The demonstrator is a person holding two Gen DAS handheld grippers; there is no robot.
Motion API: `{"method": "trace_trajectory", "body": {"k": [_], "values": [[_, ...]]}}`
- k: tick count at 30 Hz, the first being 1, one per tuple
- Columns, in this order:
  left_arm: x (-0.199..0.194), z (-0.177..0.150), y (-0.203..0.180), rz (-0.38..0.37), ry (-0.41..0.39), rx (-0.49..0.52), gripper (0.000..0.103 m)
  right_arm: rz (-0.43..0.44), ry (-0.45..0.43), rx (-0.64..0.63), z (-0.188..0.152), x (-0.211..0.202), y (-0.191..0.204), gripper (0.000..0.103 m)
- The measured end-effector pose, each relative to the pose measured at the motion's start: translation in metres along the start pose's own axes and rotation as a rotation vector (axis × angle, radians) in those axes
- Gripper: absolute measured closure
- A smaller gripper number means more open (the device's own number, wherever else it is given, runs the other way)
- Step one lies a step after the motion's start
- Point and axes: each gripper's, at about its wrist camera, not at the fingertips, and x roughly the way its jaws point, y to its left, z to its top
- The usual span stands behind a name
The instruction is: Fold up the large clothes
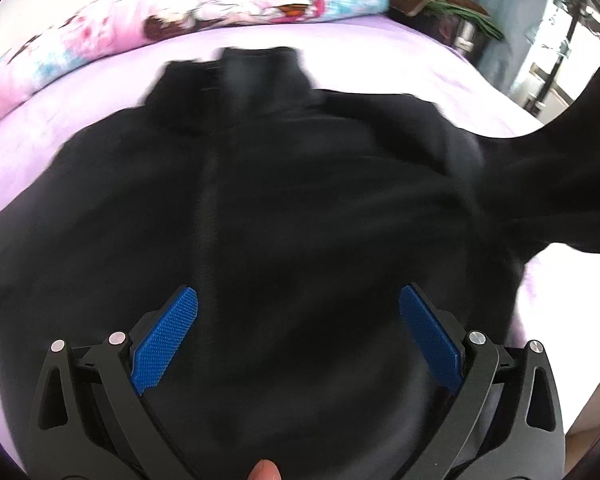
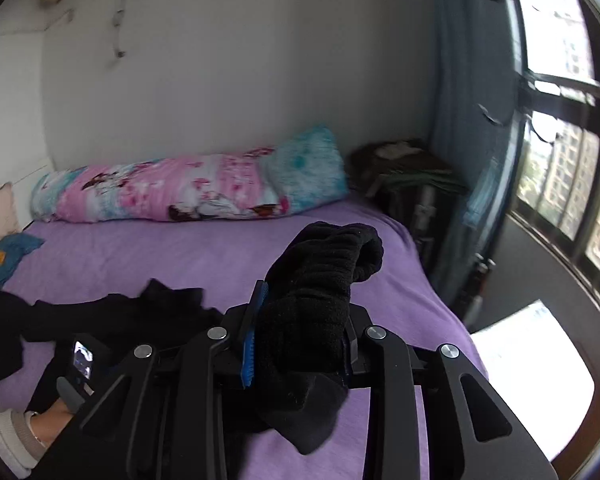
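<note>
A black fleece jacket (image 1: pixel 300 184) lies front up on the purple bed sheet (image 1: pixel 380 60), its collar toward the far pillow. My left gripper (image 1: pixel 298 292) hovers over the jacket's lower body, open, with nothing between its blue pads (image 1: pixel 164 340). One sleeve (image 1: pixel 560 184) rises off the bed at the right. In the right wrist view that sleeve's cuff (image 2: pixel 332 264) sticks up out of my right gripper (image 2: pixel 306 300), which is shut on the thick fleece and held above the bed. The jacket body (image 2: pixel 112 316) lies low at the left.
A long pink and blue patterned pillow (image 2: pixel 188 192) lies along the wall. A cluttered bedside stand (image 2: pixel 412 176) and a blue curtain (image 2: pixel 472 120) are at the bed's far corner, beside a window (image 2: pixel 560 160). A hand (image 2: pixel 48 424) shows at lower left.
</note>
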Motion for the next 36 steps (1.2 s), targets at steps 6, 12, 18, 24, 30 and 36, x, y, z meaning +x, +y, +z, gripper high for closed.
{"method": "trace_trajectory", "body": {"k": [6,12,18,24,30,36], "values": [[-0.019,-0.030,0.079,0.021,0.015,-0.054,0.005,0.122,0.010,-0.126,0.019,0.027,0.136,0.074],[-0.030,-0.068,0.156,0.044,0.023,-0.137,0.005,0.239,0.054,-0.278,-0.001,0.057,0.278,0.074],[-0.026,-0.098,0.213,-0.071,-0.012,-0.251,0.006,0.347,0.162,-0.373,-0.060,0.111,0.385,0.075],[-0.057,-0.087,0.248,-0.088,-0.018,-0.321,0.005,0.407,0.253,-0.434,-0.135,0.151,0.445,0.092],[-0.064,-0.093,0.297,-0.050,-0.013,-0.451,0.005,0.438,0.311,-0.393,-0.179,0.171,0.461,0.088],[-0.066,-0.096,0.286,-0.050,-0.007,-0.431,0.005,0.444,0.309,-0.208,-0.185,0.160,0.409,0.024]]}}
